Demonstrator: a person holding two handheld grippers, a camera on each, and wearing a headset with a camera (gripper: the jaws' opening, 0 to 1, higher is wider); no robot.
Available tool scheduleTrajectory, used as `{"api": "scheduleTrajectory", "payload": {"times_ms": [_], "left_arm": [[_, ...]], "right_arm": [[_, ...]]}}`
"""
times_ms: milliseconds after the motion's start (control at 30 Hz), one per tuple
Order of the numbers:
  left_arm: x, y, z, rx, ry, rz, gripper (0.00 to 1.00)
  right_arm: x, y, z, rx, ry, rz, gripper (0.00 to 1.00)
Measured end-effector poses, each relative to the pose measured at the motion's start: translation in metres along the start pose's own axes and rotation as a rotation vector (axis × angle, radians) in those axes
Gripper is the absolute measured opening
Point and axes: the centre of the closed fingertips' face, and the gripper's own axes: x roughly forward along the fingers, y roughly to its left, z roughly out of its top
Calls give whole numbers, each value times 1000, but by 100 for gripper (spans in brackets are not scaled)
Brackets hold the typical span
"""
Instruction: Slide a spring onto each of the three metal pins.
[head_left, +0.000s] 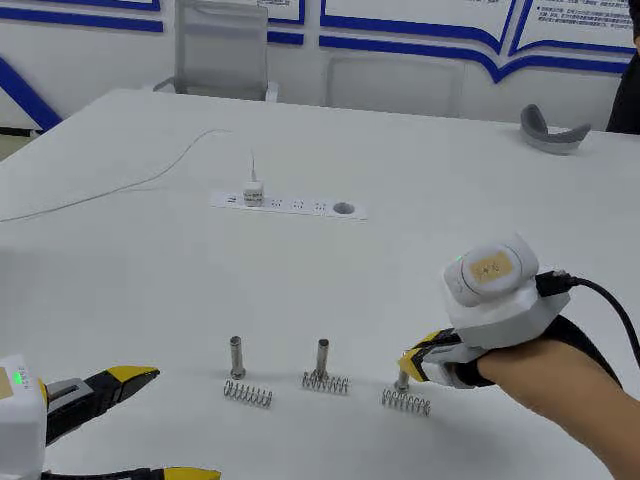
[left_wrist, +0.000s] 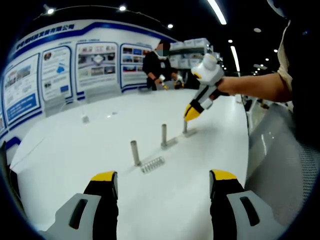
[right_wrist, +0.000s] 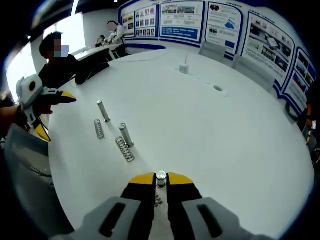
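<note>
Three upright metal pins stand in a row on the white table: left pin (head_left: 237, 355), middle pin (head_left: 322, 357), right pin (head_left: 401, 380). In front of each pin a spring lies flat: left spring (head_left: 247, 393), middle spring (head_left: 326, 382), right spring (head_left: 405, 402). My right gripper (head_left: 415, 362) is shut on the right pin, whose top (right_wrist: 161, 175) shows between the yellow tips of the right gripper (right_wrist: 161, 181). My left gripper (head_left: 170, 425) is open at the near left, apart from the pins. The left gripper (left_wrist: 162, 182) faces the left pin (left_wrist: 135, 152) and a spring (left_wrist: 152, 164).
A white power strip (head_left: 290, 205) with a small white plug (head_left: 253, 192) and a cable (head_left: 130, 185) lies mid-table. At the far right edge rests a grey curved object (head_left: 553, 130). A chair (head_left: 222, 50) stands behind the table. A person (left_wrist: 156, 65) stands in the background.
</note>
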Motion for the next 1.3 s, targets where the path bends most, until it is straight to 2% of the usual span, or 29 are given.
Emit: {"api": "scheduleTrajectory", "payload": {"times_ms": [467, 867, 1100, 1300], "left_arm": [[0, -1, 2, 2, -3, -4, 76], [1, -1, 3, 9, -2, -6, 76], [1, -1, 2, 12, 0, -8, 75], [2, -2, 3, 13, 0, -10, 75]], "right_arm": [[0, 1, -3, -16, -6, 0, 10], [-3, 3, -5, -18, -13, 14, 14], [-4, 2, -14, -24, -4, 23, 16], [-2, 6, -25, -54, 18, 52, 16]]}}
